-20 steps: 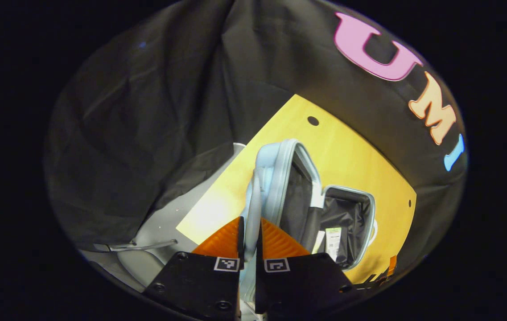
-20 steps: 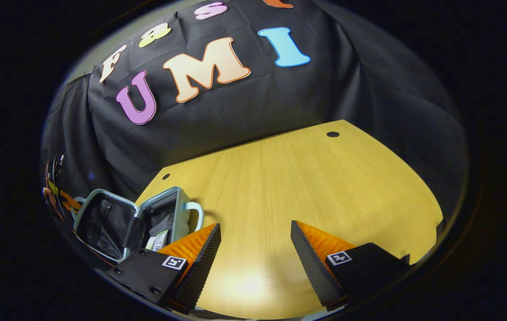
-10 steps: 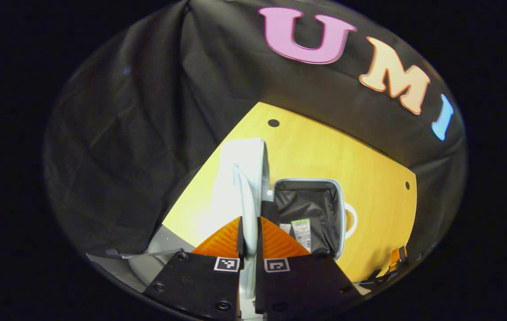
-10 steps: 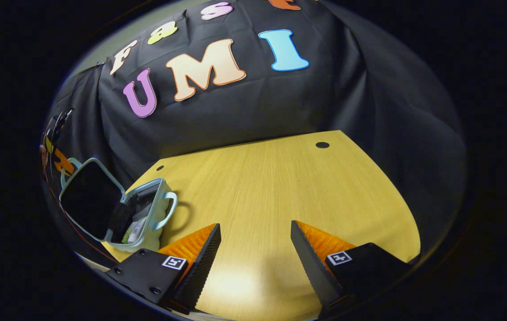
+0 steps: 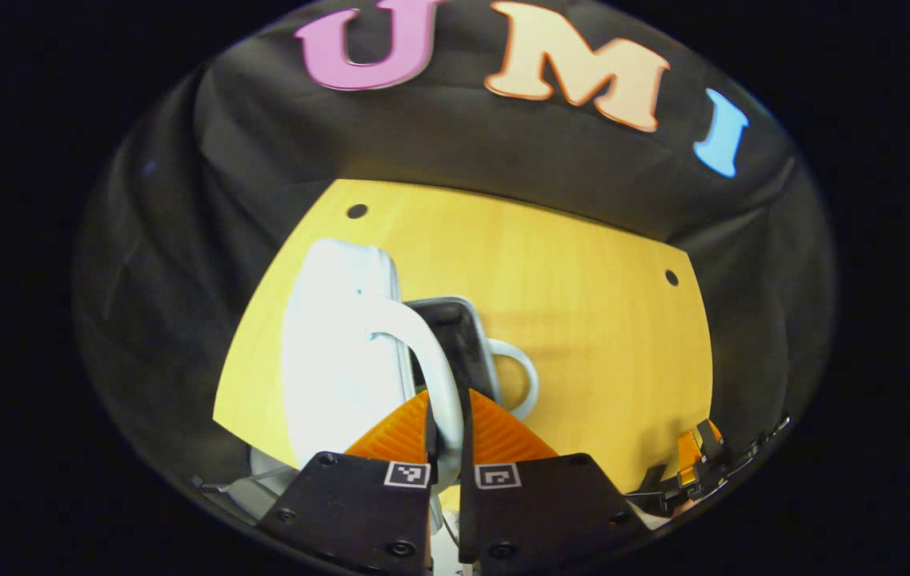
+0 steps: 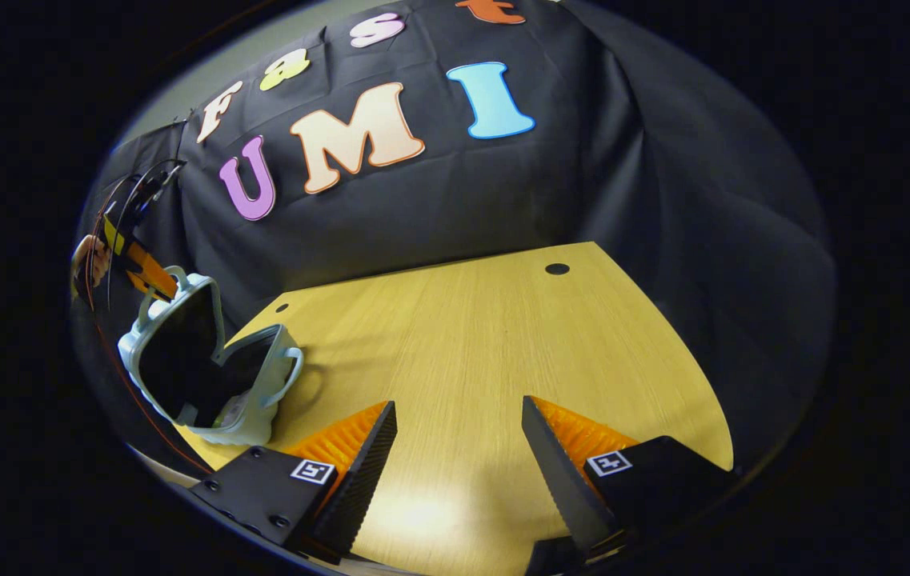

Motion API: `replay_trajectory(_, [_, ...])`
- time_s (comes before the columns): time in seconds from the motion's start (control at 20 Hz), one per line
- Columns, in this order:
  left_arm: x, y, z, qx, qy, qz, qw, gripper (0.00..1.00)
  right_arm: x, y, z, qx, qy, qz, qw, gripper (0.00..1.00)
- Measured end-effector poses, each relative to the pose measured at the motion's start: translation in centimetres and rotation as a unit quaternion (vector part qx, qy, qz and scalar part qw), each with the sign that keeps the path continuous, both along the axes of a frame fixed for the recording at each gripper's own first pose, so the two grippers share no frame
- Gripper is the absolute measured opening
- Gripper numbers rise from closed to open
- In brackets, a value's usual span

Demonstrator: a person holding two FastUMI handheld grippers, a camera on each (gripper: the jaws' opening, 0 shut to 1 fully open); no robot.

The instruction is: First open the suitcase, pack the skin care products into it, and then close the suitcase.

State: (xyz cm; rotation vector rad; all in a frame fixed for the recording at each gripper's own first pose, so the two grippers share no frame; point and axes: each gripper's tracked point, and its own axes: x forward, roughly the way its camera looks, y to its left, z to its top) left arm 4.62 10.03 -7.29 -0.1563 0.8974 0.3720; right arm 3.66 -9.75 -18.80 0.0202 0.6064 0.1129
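A small pale blue suitcase [image 6: 250,416] stands on the yellow wooden table [image 6: 503,336] at its left end. Its lid [image 5: 334,336] leans over the base, leaving a narrow wedge of dark lining [image 5: 455,332] in sight. My left gripper [image 5: 448,400] is shut on the lid's handle [image 5: 414,336]. In the right gripper view the left gripper [image 6: 138,268] holds the lid [image 6: 174,336] from its top edge. The base's own handle [image 5: 519,376] sticks out to the right. My right gripper [image 6: 459,440] hangs open over bare table, to the right of the suitcase. What lies inside is hidden.
The booth's black cloth wall [image 6: 463,192] closes in the back and sides of the table. Small round holes [image 6: 557,269] sit near the table's far corners. The right gripper [image 5: 695,460] shows at the lower right of the left gripper view. A hand [image 6: 90,260] holds the left gripper.
My left gripper has swung the lid up and over toward the base, so the open interior has narrowed to a slit. The right gripper has stayed open and nearly still.
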Motion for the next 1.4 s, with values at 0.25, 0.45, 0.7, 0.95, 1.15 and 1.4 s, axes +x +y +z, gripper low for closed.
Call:
replay_trajectory(0.25, [4.4, -3.7, -7.3, -0.013, 0.054, -0.03, 0.998, 0.06, -0.3, -1.4, 0.2, -0.001, -0.001, -0.019, 1.0, 0.98])
replay_trajectory(0.45, [5.9, -5.1, -11.6, -0.004, 0.098, -0.043, 0.994, 0.06, -0.3, -2.2, 1.7, -0.006, -0.012, -0.03, 0.999, 0.98])
replay_trajectory(0.7, [6.4, -5.2, -14.4, 0.007, 0.12, -0.029, 0.992, 0.08, 1.6, -1.6, 3.9, -0.005, -0.03, -0.027, 0.999, 0.98])
replay_trajectory(0.95, [7.2, -6.8, -14.4, 0.024, 0.118, -0.047, 0.992, 0.16, 3.5, -0.5, 5.4, -0.019, -0.05, -0.01, 0.999, 0.98])
replay_trajectory(1.15, [6.6, -7.4, -11.6, 0.087, 0.084, -0.066, 0.991, 0.87, 4.2, -0.5, 6.3, -0.008, -0.063, -0.012, 0.998, 0.98])
replay_trajectory(1.4, [3.8, -8.3, -8.8, 0.097, 0.03, -0.041, 0.994, 0.9, 4.6, 0.2, 7.4, -0.005, -0.073, -0.001, 0.997, 0.98])
